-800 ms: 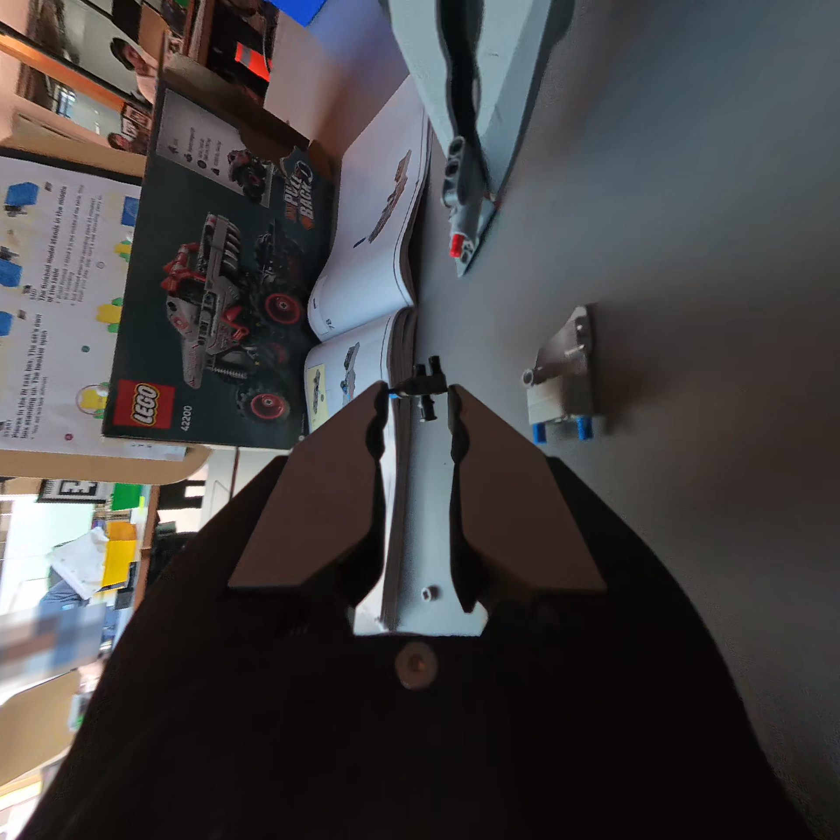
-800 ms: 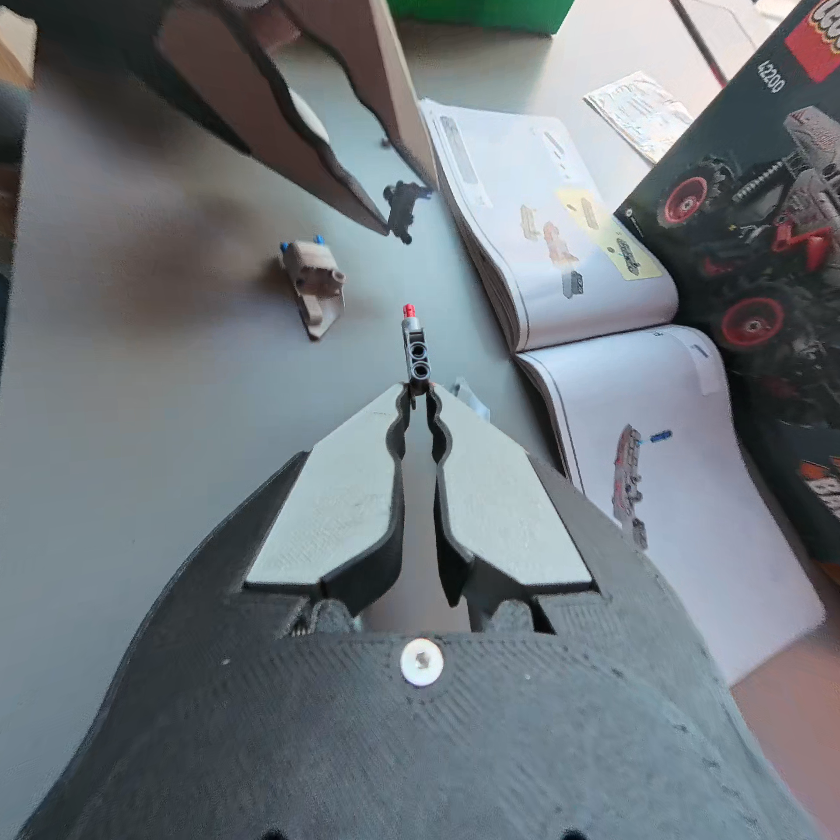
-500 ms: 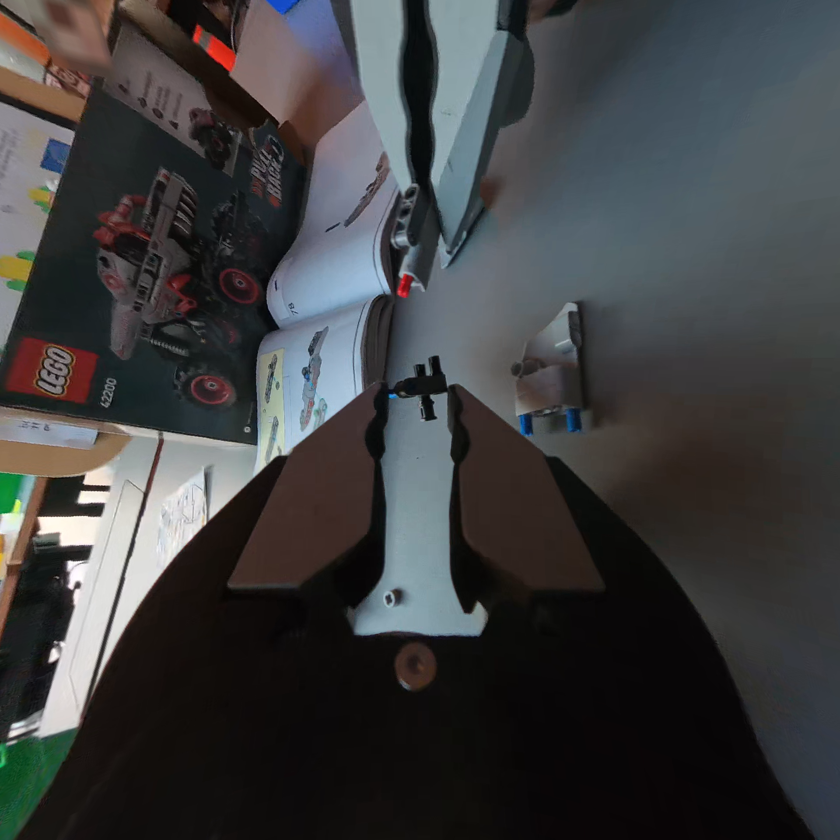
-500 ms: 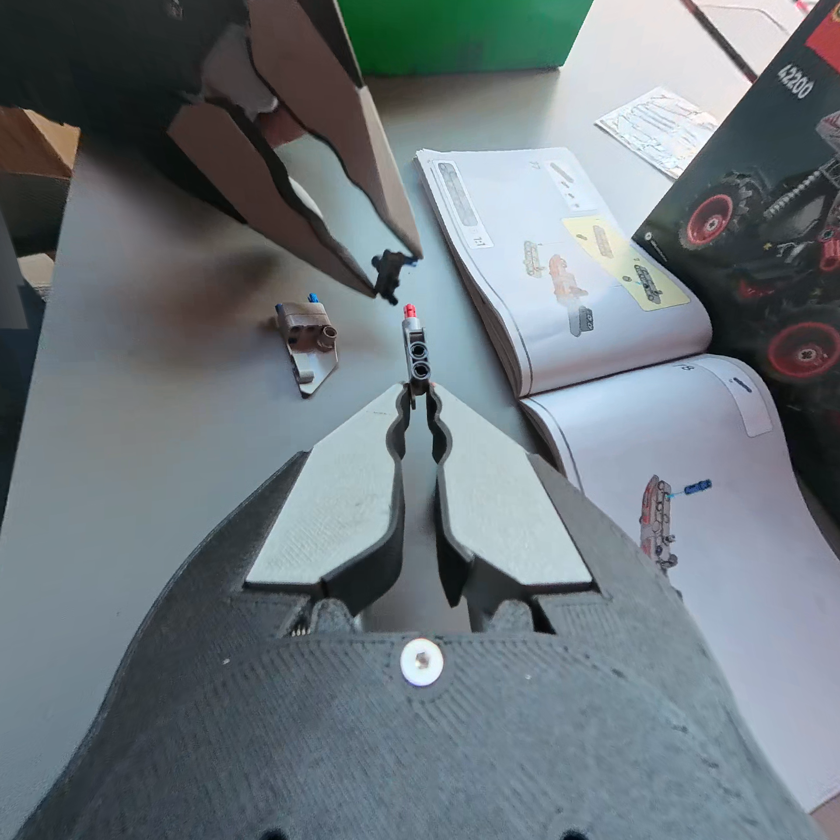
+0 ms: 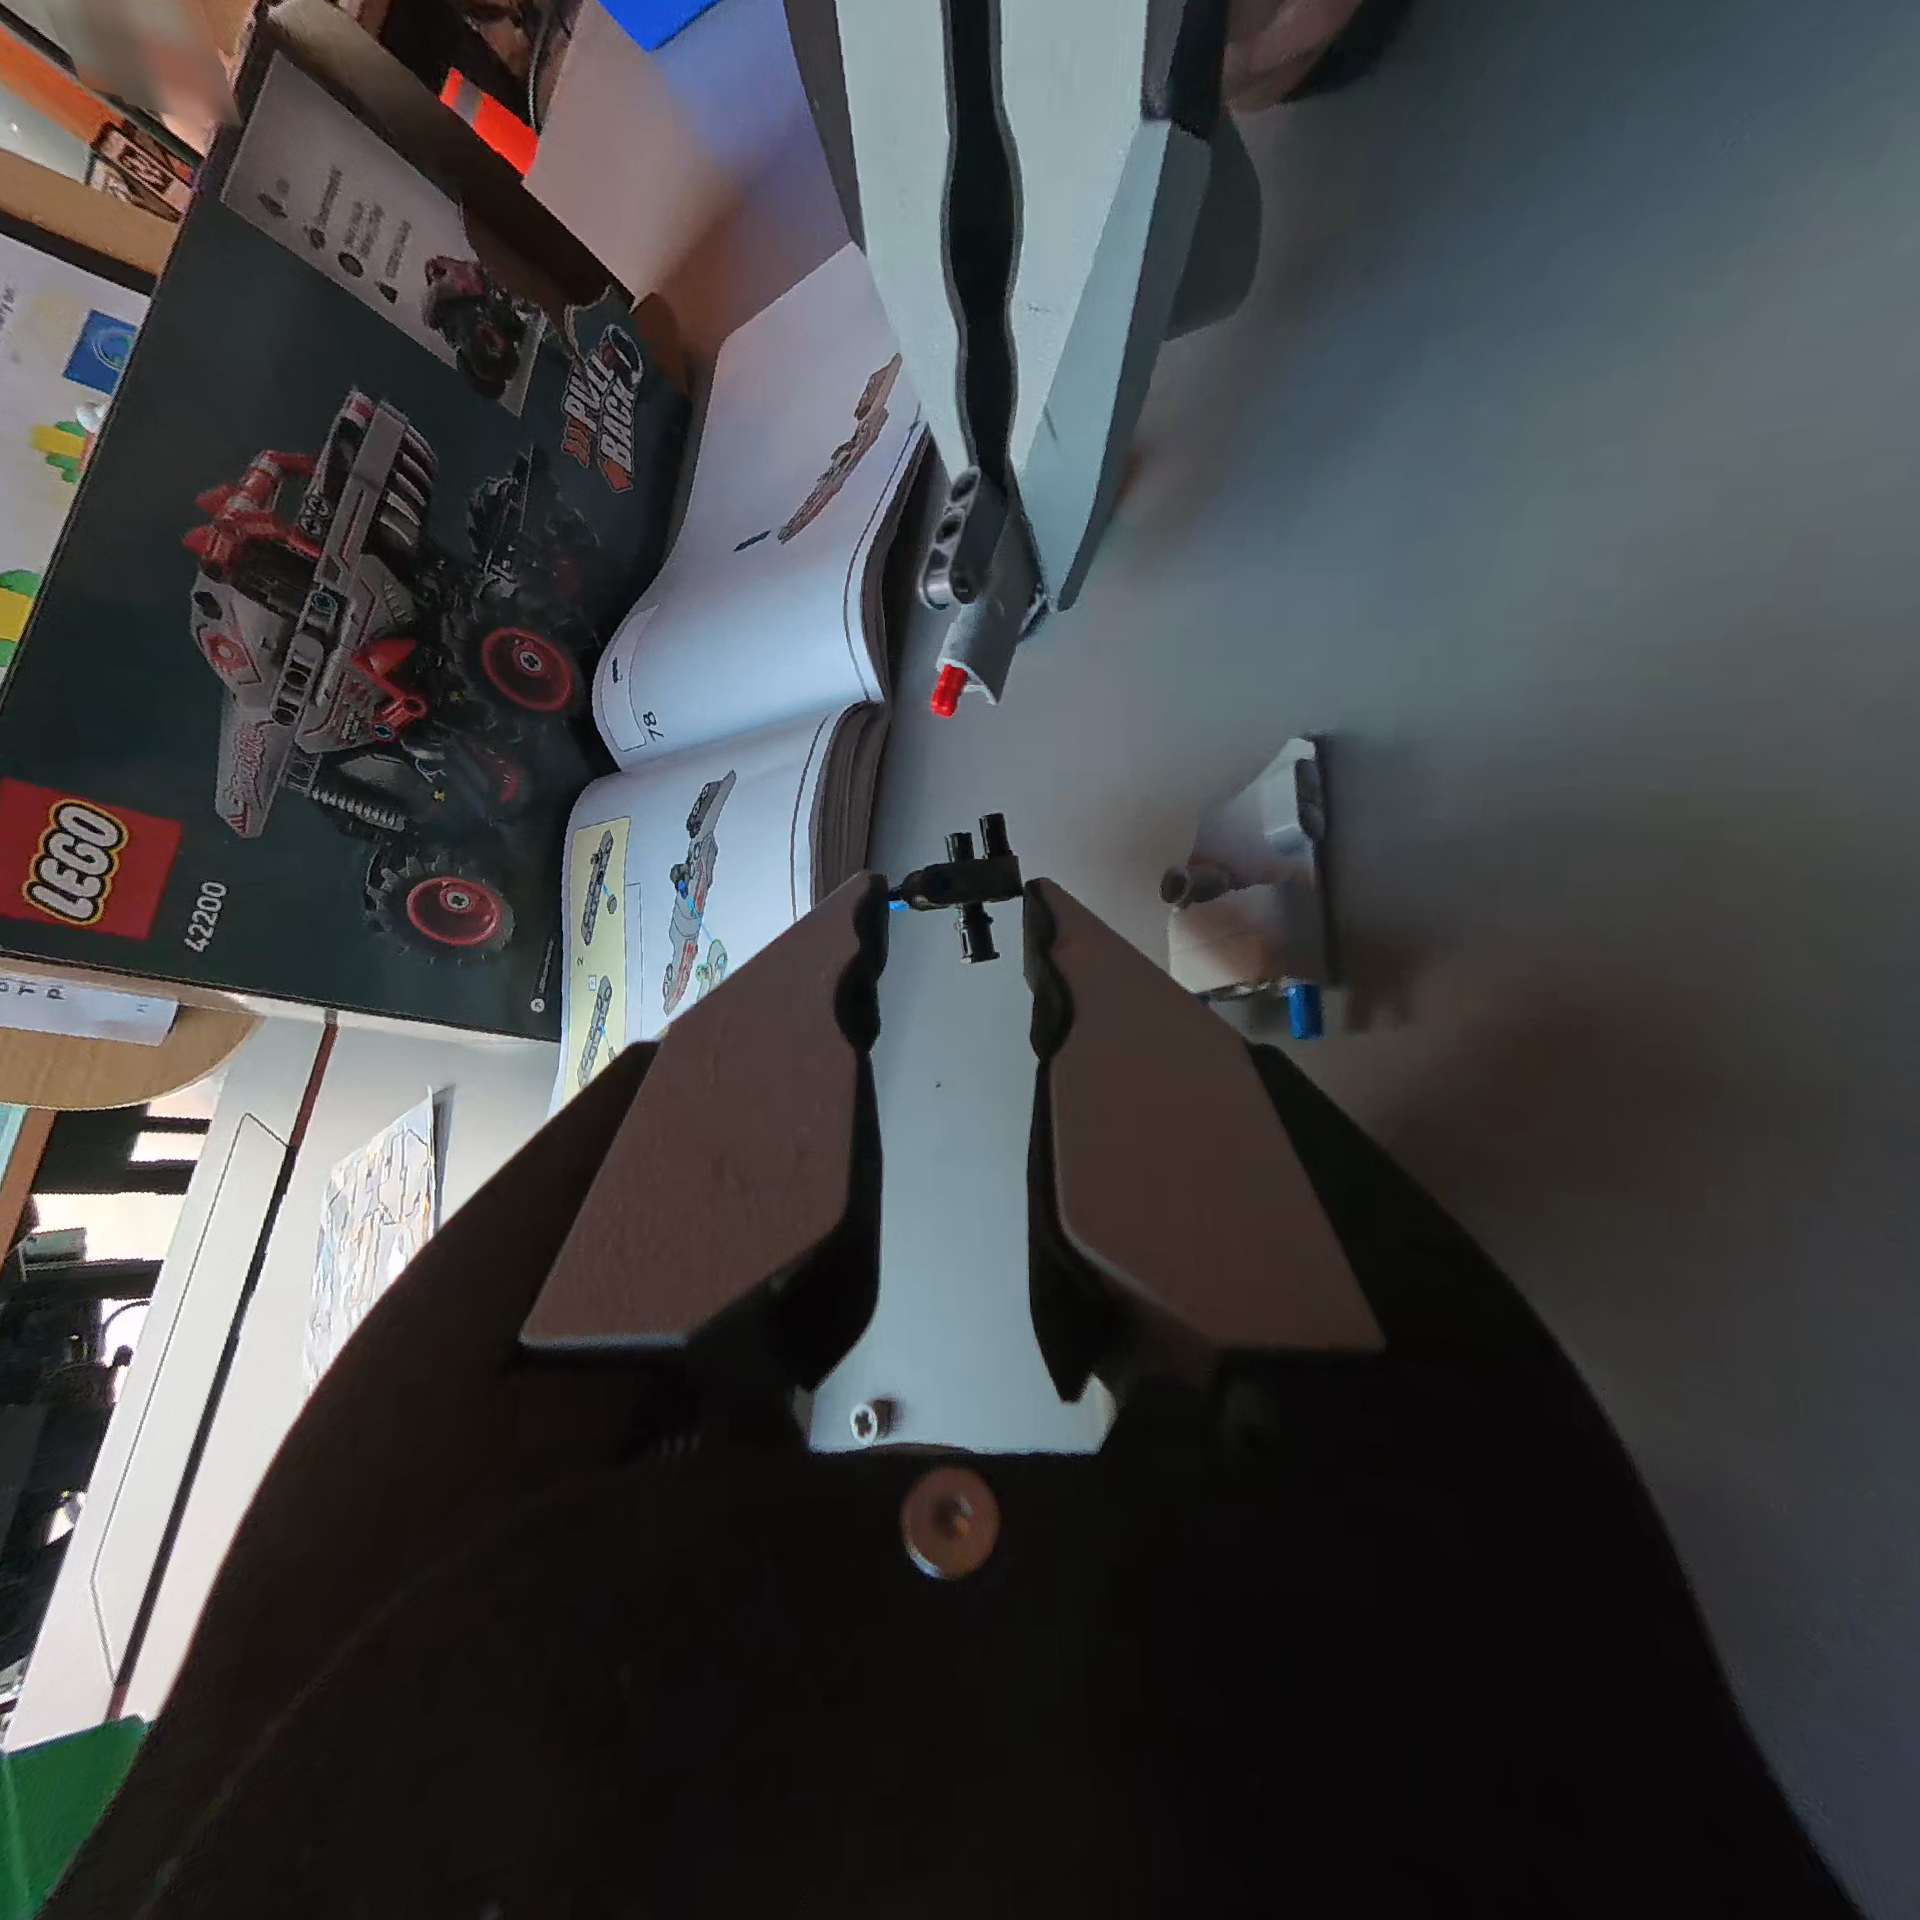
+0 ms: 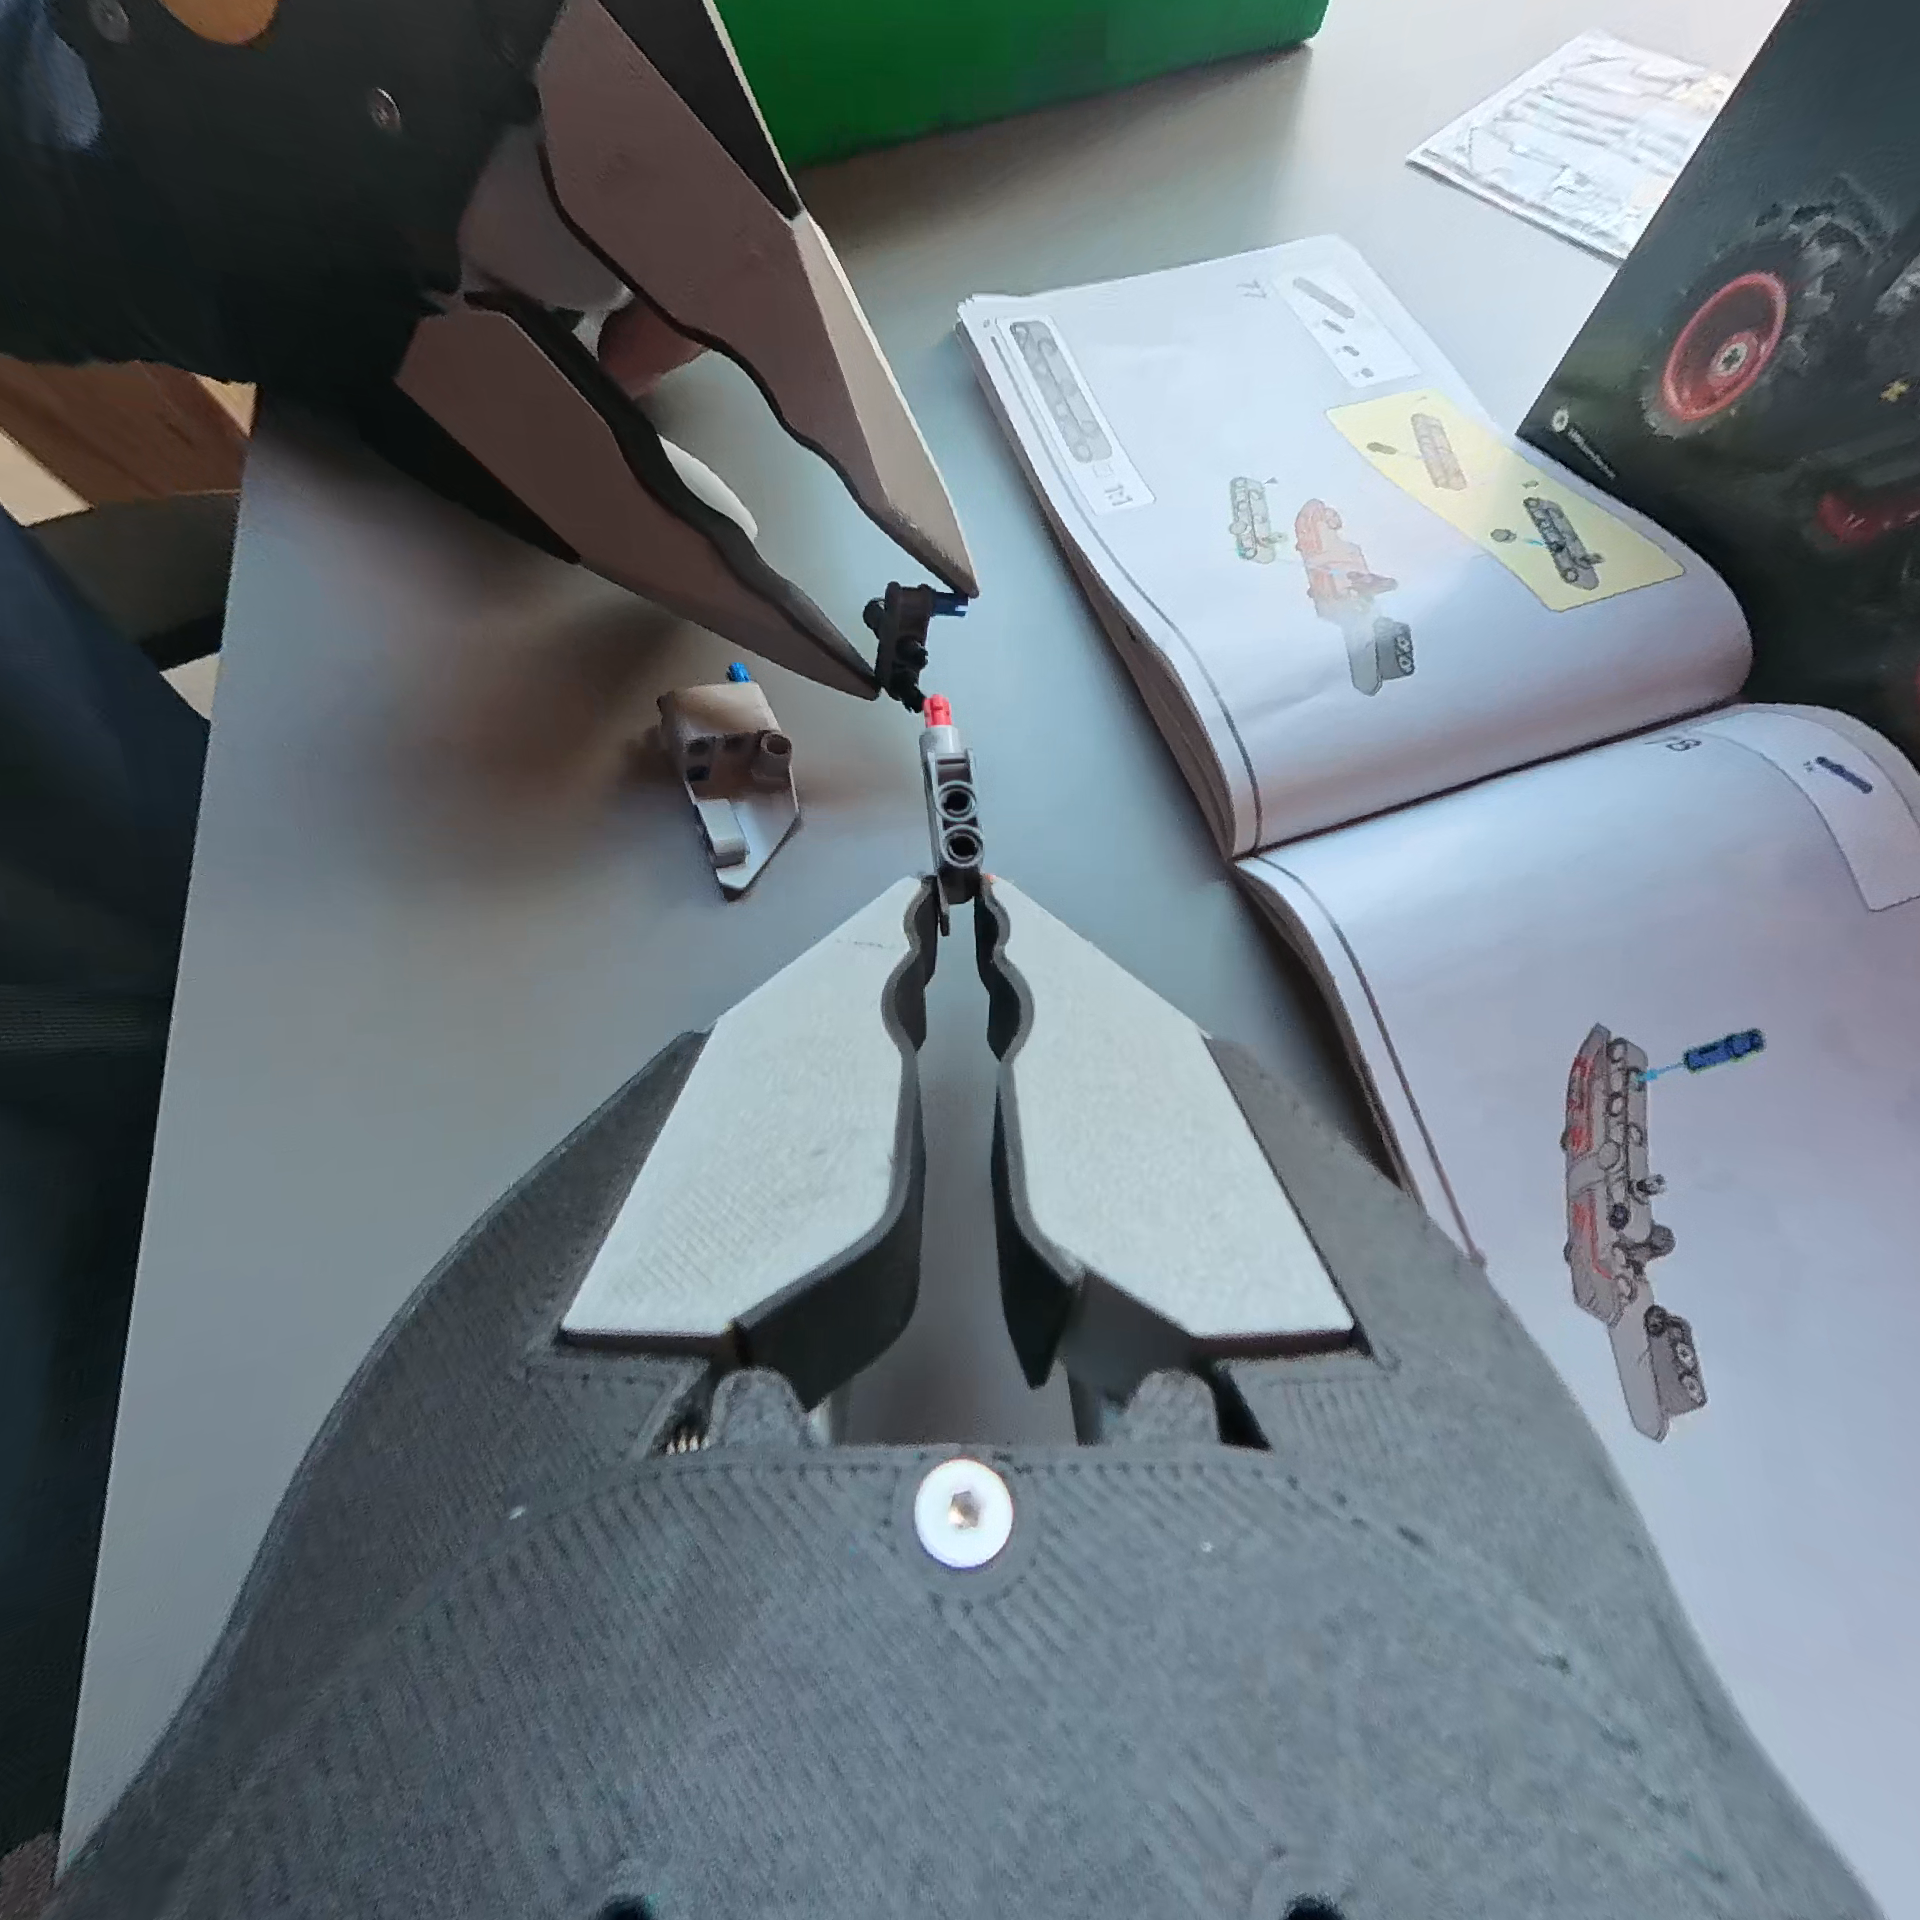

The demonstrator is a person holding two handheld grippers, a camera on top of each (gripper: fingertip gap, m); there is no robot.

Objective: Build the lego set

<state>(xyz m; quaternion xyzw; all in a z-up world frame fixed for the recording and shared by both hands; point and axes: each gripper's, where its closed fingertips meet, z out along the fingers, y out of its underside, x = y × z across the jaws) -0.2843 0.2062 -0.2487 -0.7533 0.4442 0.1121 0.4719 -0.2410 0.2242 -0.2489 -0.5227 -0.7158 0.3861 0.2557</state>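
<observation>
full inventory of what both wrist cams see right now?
black connector piece: 1, black with a blue pin, between the left gripper's fingertips
grey beam: 1, grey with a red axle tip, in the right gripper's fingertips
small sub-assembly: 1, grey with blue pins, lying on the table
instruction booklet: 1, white, open
set box: 1, dark, behind the booklet
sticker sheet: 1, pale, far side
green box: 1, far edge
table: 1, grey
left gripper: 1, brown fingers
right gripper: 1, grey fingers

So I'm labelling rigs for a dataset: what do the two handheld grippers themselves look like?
The left gripper has two flat brown wedge-shaped fingers with wavy black inner edges, on a dark rounded body with a round brass-coloured screw. The right gripper has the same shape, but pale grey fingers on a ribbed dark grey body with a silver screw. No cables or sleeves show.
</observation>
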